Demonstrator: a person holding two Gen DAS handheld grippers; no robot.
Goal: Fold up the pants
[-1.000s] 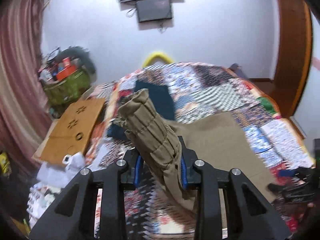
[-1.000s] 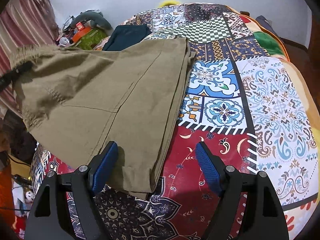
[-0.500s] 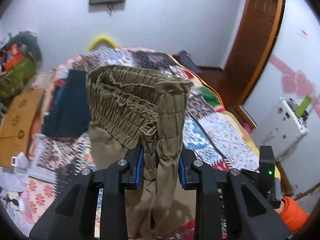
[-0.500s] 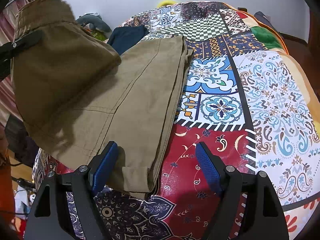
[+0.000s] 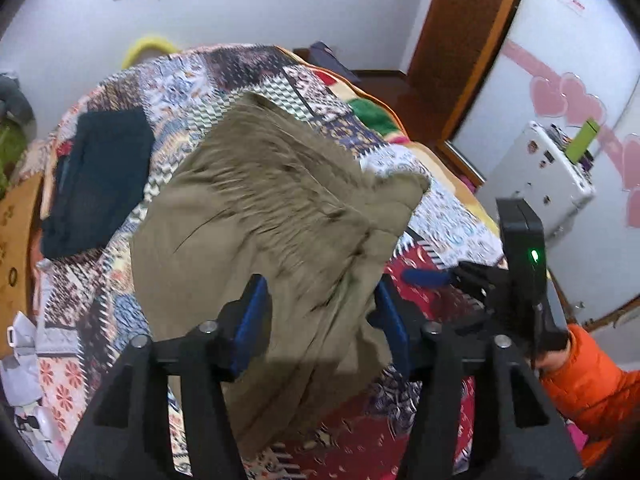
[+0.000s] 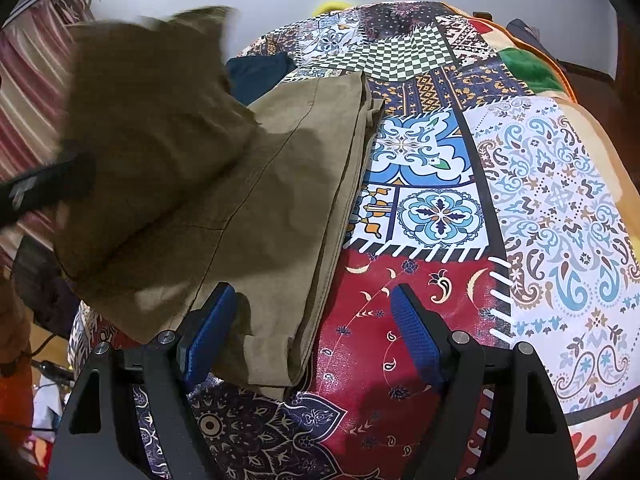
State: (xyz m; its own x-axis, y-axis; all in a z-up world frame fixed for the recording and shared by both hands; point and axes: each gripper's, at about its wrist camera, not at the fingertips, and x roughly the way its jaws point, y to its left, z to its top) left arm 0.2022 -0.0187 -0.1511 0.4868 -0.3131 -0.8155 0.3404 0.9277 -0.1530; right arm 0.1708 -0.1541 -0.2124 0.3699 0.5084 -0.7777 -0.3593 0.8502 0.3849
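Olive-khaki pants [image 5: 280,216] lie on a patchwork bedspread [image 5: 208,76]. In the left wrist view my left gripper [image 5: 322,320] has its jaws spread wide, with the waist end of the pants dropping loose between and beyond them, blurred by motion. In the right wrist view the pants [image 6: 280,184] lie lengthwise, and the lifted waist end [image 6: 148,120] hangs in the air at left beside my left gripper. My right gripper [image 6: 312,336] is open and empty, low over the hem end near the bed's front edge. It also shows in the left wrist view [image 5: 428,278].
A folded dark teal garment [image 5: 96,176] lies on the far left of the bed. A white appliance [image 5: 540,176] stands at right by the wooden door frame [image 5: 452,44]. An orange sleeve [image 5: 592,380] is at lower right. A striped curtain [image 6: 28,92] hangs at left.
My left gripper has swung the waist end over toward the right and opened, letting go of the cloth, which is falling onto the pants. My right gripper has stayed open over the hem.
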